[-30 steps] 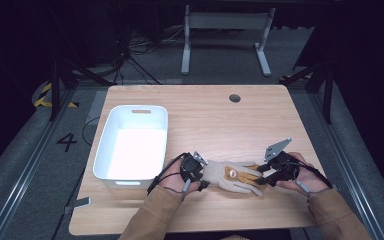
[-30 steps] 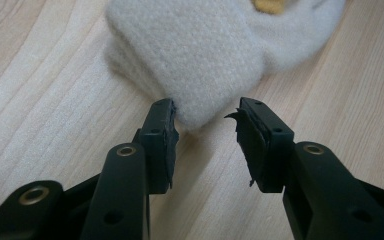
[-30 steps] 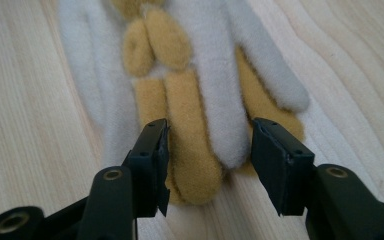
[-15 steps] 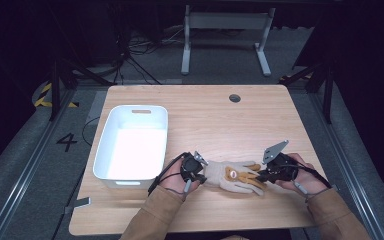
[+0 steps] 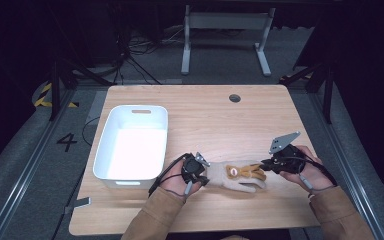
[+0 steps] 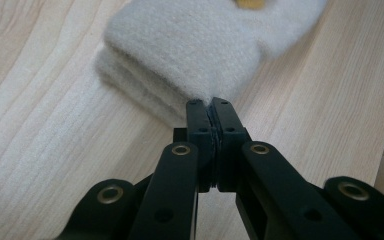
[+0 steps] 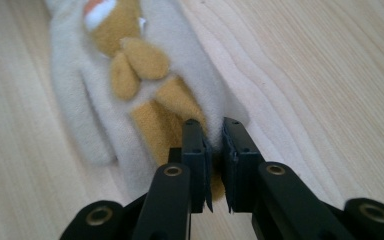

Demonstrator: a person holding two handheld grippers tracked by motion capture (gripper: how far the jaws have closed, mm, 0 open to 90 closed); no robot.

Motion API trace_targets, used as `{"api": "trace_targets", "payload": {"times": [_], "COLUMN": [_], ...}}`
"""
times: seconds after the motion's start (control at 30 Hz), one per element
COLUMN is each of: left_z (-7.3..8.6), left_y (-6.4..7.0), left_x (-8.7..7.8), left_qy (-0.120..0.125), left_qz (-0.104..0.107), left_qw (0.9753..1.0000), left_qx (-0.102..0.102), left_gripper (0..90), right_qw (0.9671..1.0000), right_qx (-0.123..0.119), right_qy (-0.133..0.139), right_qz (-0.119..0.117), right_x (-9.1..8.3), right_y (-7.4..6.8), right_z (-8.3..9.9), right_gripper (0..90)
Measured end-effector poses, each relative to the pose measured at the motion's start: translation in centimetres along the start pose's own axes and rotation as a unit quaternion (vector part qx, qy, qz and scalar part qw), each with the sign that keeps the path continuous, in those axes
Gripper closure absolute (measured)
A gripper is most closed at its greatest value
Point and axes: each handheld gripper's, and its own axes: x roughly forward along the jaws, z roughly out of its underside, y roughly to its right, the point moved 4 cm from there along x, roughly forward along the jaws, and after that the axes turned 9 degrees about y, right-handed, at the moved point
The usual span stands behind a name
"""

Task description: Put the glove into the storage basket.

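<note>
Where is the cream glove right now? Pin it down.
In the high view the cream glove lies flat near the table's front edge, stretched between the left gripper and the right gripper, just right of the white bin.

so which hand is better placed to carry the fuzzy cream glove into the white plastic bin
Left, probably. The left gripper is shut on the cuff of the fuzzy cream glove and sits right beside the white plastic bin. The right gripper pinches the finger end, on the far side from the bin.
</note>
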Motion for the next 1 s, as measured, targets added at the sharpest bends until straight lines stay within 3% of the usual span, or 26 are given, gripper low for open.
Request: {"api": "trace_targets", "payload": {"times": [0.03,0.1,0.2,0.27,0.43,0.63,0.8,1.0], "left_z": [0.1,0.2,0.3,0.2,-0.1,-0.7,-1.3,-2.0], "left_y": [0.0,-0.1,-0.1,-0.2,-0.3,-0.3,-0.2,0.0], "left_x": [0.1,0.3,0.3,0.1,-0.2,-0.7,-0.9,-1.1], "left_qy": [-0.003,-0.009,-0.009,-0.003,0.016,0.038,0.057,0.079], "left_qz": [0.002,0.003,0.001,0.000,-0.005,-0.006,-0.003,-0.005], "left_qw": [1.0000,1.0000,1.0000,1.0000,0.9997,0.9992,0.9983,0.9968], "left_qx": [0.000,0.000,-0.002,-0.006,-0.015,-0.011,-0.006,0.004], "left_gripper": [89.0,88.6,86.2,81.5,59.8,48.2,38.8,34.0], "right_qw": [0.9999,0.9996,0.9994,0.9994,0.9984,0.9960,0.9925,0.9868], "right_qx": [0.004,0.012,0.025,0.032,0.043,0.058,0.073,0.092], "right_qy": [-0.002,-0.009,-0.008,0.008,0.034,0.062,0.090,0.119], "right_qz": [0.009,0.024,0.021,0.011,0.014,0.026,0.040,0.061], "right_x": [0.3,0.9,1.1,0.6,-0.5,-1.2,-2.0,-3.0], "right_y": [0.1,0.6,1.1,1.2,1.5,2.0,2.4,3.0], "right_z": [0.0,0.3,0.8,0.7,0.5,0.5,0.6,1.0], "right_gripper": [76.7,60.4,54.8,54.6,54.7,54.7,54.7,54.3]}}
